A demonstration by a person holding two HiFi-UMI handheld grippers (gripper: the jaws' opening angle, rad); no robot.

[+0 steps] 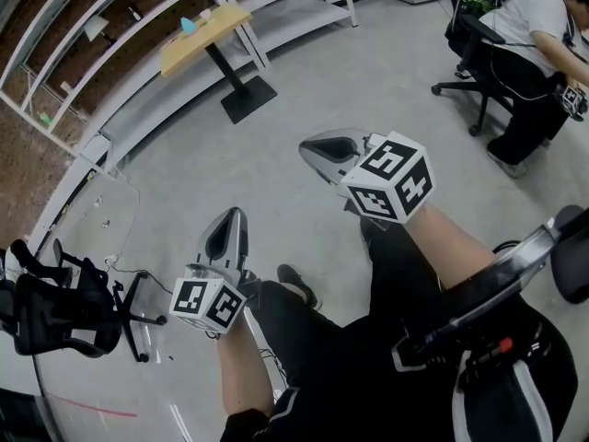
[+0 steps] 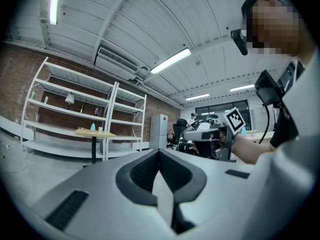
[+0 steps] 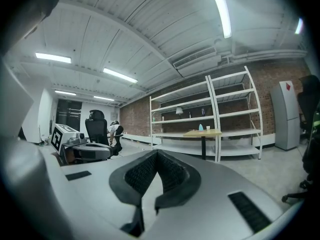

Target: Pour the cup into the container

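Left gripper (image 2: 159, 153) and right gripper (image 3: 156, 154) jaws fully together, both empty

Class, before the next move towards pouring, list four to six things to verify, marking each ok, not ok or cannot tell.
1. Nothing in left gripper, jaws together: ok.
2. Nothing in right gripper, jaws together: ok.
3. The table in sight of both gripper views: ok.
4. The cup within reach: not ok, it stands on the far table.
5. The blue thing beside the cup is the container: cannot tell.
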